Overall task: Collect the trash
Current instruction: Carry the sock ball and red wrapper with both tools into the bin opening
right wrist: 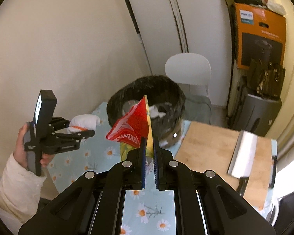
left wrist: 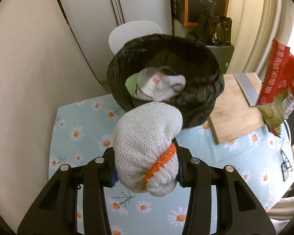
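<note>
My left gripper (left wrist: pixel 146 156) is shut on a white knitted glove with an orange band (left wrist: pixel 147 146) and holds it above the table, just in front of the bin (left wrist: pixel 201 90). The bin has a black liner and holds white and green trash (left wrist: pixel 158 86). My right gripper (right wrist: pixel 149 152) is shut on a red and yellow snack wrapper (right wrist: pixel 133 125), held in the air short of the bin (right wrist: pixel 172 96). The wrapper also shows at the right of the left wrist view (left wrist: pixel 278 82). The left gripper with the glove (right wrist: pixel 84 124) shows at the left of the right wrist view.
A wooden cutting board (left wrist: pixel 235 109) with a cleaver (right wrist: pixel 243 154) lies right of the bin on the daisy-print tablecloth (left wrist: pixel 84 133). A white chair (right wrist: pixel 188 70) stands behind the bin. An orange box (right wrist: pixel 260 37) and dark bags (right wrist: pixel 264 78) stand at the back right.
</note>
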Motion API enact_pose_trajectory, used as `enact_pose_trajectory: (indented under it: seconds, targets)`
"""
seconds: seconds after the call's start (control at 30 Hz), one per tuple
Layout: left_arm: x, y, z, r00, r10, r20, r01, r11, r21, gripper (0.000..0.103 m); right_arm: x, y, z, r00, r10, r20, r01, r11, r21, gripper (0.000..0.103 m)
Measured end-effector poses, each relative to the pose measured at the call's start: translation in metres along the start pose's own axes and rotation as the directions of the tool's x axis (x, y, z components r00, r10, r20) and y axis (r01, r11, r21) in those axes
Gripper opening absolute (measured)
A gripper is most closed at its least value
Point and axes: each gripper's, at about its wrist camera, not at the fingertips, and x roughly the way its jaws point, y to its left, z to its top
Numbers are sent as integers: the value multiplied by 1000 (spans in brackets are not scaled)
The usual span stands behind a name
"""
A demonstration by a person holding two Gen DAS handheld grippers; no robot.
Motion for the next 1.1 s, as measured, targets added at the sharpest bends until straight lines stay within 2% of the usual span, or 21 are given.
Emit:
enact_pose_trajectory:
  seconds: [0.2, 0.4, 0.87, 1.1]
  targets:
    - [-10, -1, 25, 999, -38, 38, 36, 997, 70, 45, 10, 4, 24, 999, -37, 21, 38, 999, -18, 7]
    - [0, 6, 48, 996, -75, 52, 68, 990, 122, 45, 25, 14, 47, 997, -80, 21, 81, 996, -37, 7]
    - [70, 26, 101, 986, -165, 28, 155, 964, 215, 45, 94, 16, 92, 984, -176, -10, 175, 984, -44, 7]
    - [98, 33, 121, 983, -183, 8, 173, 943, 284, 47, 132, 10, 102, 979, -199, -42, 197, 979, -48, 7]
